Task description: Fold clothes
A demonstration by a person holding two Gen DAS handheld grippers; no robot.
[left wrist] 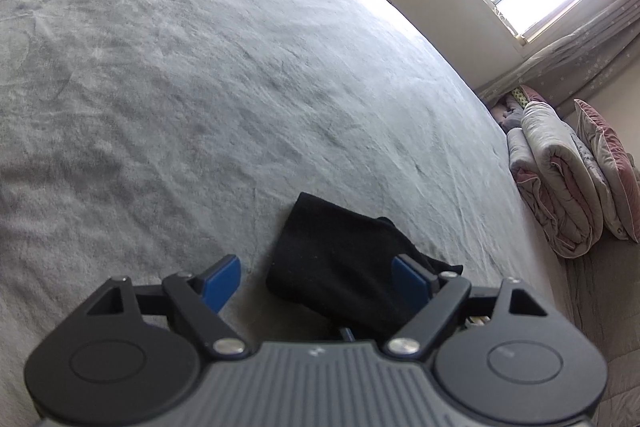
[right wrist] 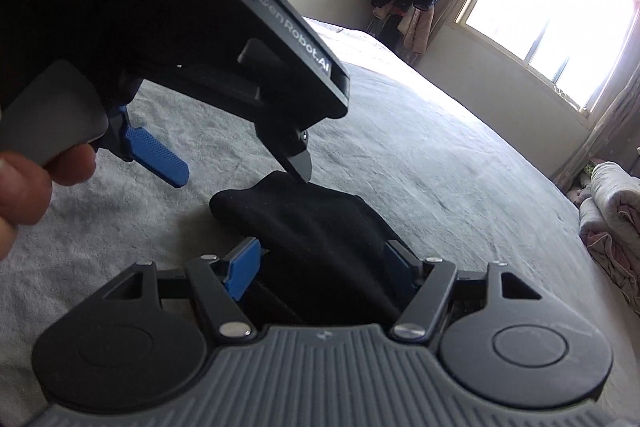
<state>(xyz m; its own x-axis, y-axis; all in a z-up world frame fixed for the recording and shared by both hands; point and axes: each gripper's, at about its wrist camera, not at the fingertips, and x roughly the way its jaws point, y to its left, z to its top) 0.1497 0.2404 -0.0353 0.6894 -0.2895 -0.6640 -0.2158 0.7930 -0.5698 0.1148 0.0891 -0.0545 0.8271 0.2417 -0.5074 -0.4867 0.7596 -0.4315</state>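
Both tongs stand spread: left tongs (left wrist: 317, 281) and right tongs (right wrist: 326, 263) straddle a compact black garment (left wrist: 340, 259) lying near the bed's (left wrist: 200, 87) near edge. It looks bundled small already; whether another fold remains, I cannot tell.

Left gripper (left wrist: 318, 281) spread wide; right gripper (right wrist: 320, 267) spread wide.

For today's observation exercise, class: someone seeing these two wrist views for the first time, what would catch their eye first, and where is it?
First comes the black garment, a dark folded bundle on the pale grey bed cover, lying between the open blue fingers of both grippers. Next, the left gripper looms large at upper left in the right wrist view, with one fingertip at the cloth's far edge. Then the bright window glares at upper right.
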